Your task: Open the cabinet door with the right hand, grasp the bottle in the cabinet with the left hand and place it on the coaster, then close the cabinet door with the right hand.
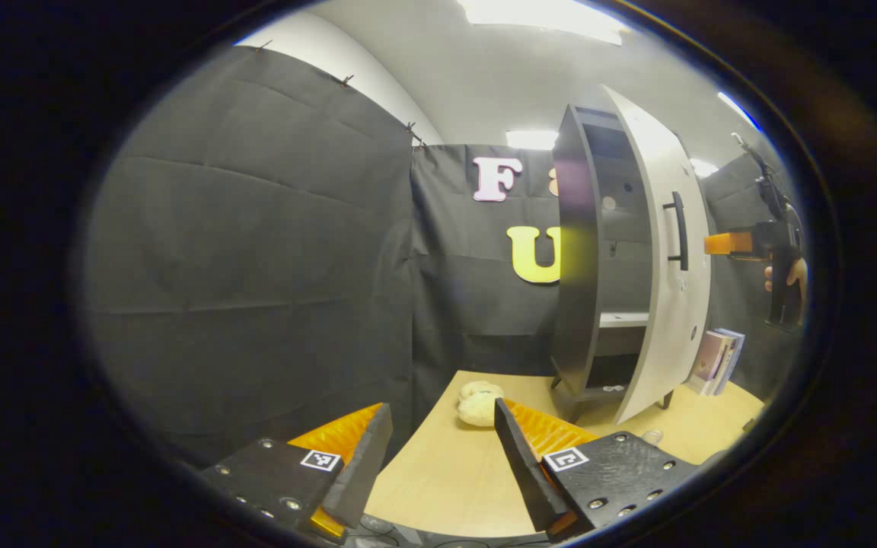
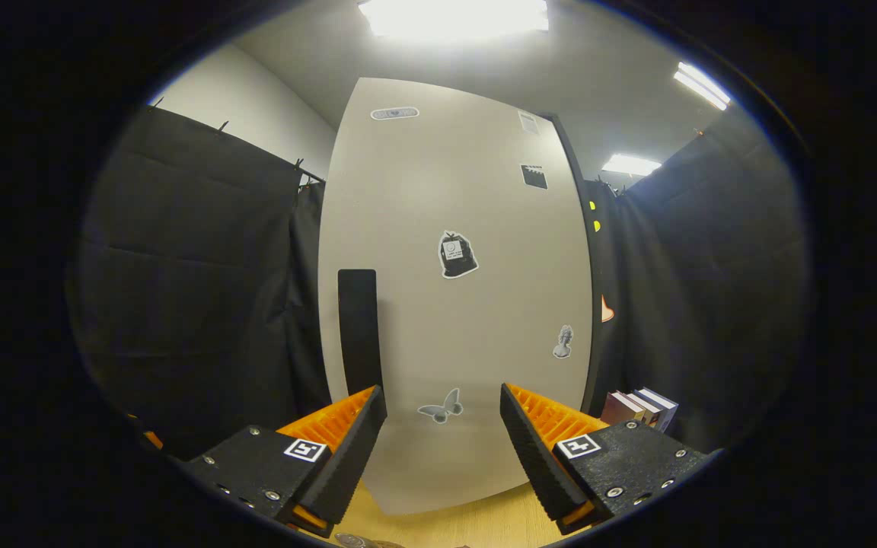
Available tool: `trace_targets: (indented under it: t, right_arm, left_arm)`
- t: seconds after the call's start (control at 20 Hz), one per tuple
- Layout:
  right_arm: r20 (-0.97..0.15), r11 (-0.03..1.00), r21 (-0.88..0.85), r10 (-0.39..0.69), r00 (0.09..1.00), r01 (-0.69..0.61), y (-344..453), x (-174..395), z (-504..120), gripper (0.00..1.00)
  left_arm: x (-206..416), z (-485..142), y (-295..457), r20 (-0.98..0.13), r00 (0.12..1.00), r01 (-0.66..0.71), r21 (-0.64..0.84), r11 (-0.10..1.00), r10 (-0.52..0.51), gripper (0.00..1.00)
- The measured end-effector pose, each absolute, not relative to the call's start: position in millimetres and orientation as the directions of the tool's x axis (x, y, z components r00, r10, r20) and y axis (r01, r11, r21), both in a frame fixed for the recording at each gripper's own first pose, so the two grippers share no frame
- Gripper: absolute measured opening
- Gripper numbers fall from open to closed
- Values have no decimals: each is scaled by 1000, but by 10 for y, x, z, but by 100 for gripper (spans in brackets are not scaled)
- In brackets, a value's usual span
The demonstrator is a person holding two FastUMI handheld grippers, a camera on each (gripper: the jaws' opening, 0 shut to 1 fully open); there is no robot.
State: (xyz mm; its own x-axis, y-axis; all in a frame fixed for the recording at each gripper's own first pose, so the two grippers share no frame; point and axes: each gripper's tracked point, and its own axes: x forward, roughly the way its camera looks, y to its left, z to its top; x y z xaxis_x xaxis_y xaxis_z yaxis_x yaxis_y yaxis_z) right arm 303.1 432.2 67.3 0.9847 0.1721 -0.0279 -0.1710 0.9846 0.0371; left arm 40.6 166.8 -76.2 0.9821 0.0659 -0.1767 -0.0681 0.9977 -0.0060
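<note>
The dark cabinet stands on the table at the back right of the left gripper view. Its white door is swung partly open and carries a black handle. A white shelf shows inside, and the interior is dim. My left gripper hangs open over the table, well short of the cabinet. In the right gripper view the door faces me close up, with its handle just above my left finger. My right gripper is open and empty. Its orange finger sits beside the door's outer face.
A cream plush toy lies on the wooden table ahead of my left gripper. Books lean to the right of the cabinet, and the same books appear beyond my right finger. A hand holds the right gripper.
</note>
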Motion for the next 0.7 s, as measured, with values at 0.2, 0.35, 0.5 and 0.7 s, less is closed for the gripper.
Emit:
trace_targets:
  t: [0.2, 0.35, 0.5, 0.7]
  right_arm:
    - [-3, 990, 13, 142, 990, -142, 4045, 2846, 726, 94]
    - [9, 993, -3, 121, 993, -121, 3741, 2733, 752, 94]
    - [7, 994, 0, 108, 994, -108, 3421, 2643, 740, 94]
    - [2, 997, -4, 81, 997, -81, 2983, 2516, 710, 94]
  left_arm:
    - [430, -795, 1561, -173, 985, 0, -4, 1000, -1, 81]
    - [429, -741, 1491, -145, 989, 26, 8, 1000, -24, 84]
    - [396, -666, 1445, -129, 990, 53, -5, 999, -53, 81]
    - [351, -508, 1379, -108, 990, 94, -3, 996, -94, 84]
